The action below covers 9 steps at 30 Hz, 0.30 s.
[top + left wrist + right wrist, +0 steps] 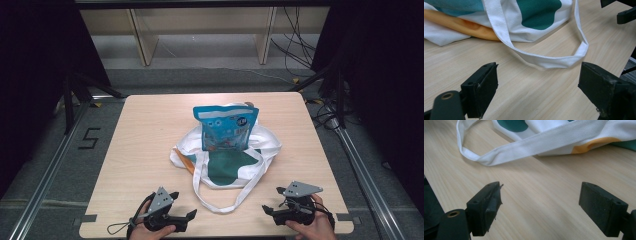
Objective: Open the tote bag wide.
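two pairs of black tongs rest low at the near edge of the pale wooden desk (150,130), one in each hand, and both are released, their jaws spread wide with bare wood between them and nothing gripped. the left tongs (192,214) sit at the near left, pointing toward the middle of the desk, with a grey three-cornered plate on top and a cable looping off to the left; the left gripper view shows the left tongs (537,87) parted just short of the strap. the right tongs (265,209) sit at the near right, pointing inward toward the left pair, and the right gripper view shows the right tongs (539,207) apart in the same way. near the centre of the desk lies a crumpled white cloth tote bag with green patches and an orange edge (227,162), well apart from both pairs. its long white fabric strap (220,206) loops toward the near edge and lies flat on the wood between the two pairs, touching neither. a blue printed plastic snack packet (226,127) stands upright at the far part of the bag, seemingly within its opening.
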{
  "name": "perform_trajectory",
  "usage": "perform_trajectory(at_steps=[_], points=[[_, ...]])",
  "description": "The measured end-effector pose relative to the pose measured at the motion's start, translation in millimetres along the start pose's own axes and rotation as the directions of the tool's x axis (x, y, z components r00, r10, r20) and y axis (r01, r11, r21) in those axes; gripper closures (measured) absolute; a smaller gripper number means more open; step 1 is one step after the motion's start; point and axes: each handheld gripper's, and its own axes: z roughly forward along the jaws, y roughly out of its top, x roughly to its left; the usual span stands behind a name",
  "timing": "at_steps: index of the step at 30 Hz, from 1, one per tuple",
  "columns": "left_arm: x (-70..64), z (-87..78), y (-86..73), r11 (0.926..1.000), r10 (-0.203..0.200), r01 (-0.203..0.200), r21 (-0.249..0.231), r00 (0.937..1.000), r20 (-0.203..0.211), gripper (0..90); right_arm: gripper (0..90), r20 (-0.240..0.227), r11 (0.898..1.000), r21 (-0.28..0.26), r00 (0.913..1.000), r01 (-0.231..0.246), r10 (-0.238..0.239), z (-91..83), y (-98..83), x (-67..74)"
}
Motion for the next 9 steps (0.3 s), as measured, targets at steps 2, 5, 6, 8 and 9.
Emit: perform_trajectory(at_steps=[2, 5, 6, 8, 9], points=[[-1.1, 0.3, -0.4, 0.9997, -0.022, 0.022, 0.000, 0.9997, -0.005, 15.1, 19.1, 0.001, 1.000, 0.001, 1.0000, 0.000, 0.000, 0.0, -0.1, -0.2], [-1.1, 0.2, -0.1, 0.9998, -0.019, 0.019, -0.001, 0.9998, -0.006, 15.1, 19.0, 0.002, 1.000, 0.002, 1.0000, 0.002, -0.002, -0.2, -0.3, -0.6], [-1.1, 0.2, -0.1, 0.9998, -0.019, 0.019, -0.001, 0.9998, -0.006, 15.1, 19.0, 0.002, 1.000, 0.002, 1.0000, 0.002, -0.002, -0.2, -0.3, -0.6], [-1.6, 0.7, -0.2, 0.9997, -0.025, 0.025, -0.006, 0.9997, -0.005, 15.2, 19.0, 0.003, 1.000, 0.002, 1.0000, 0.002, -0.002, -0.2, -0.4, -1.0], [-2.0, 1.0, -0.1, 0.9995, -0.031, 0.031, -0.011, 0.9995, -0.003, 15.2, 19.0, -0.003, 1.000, 0.009, 1.0000, -0.001, 0.001, -0.2, -0.2, -1.1]])
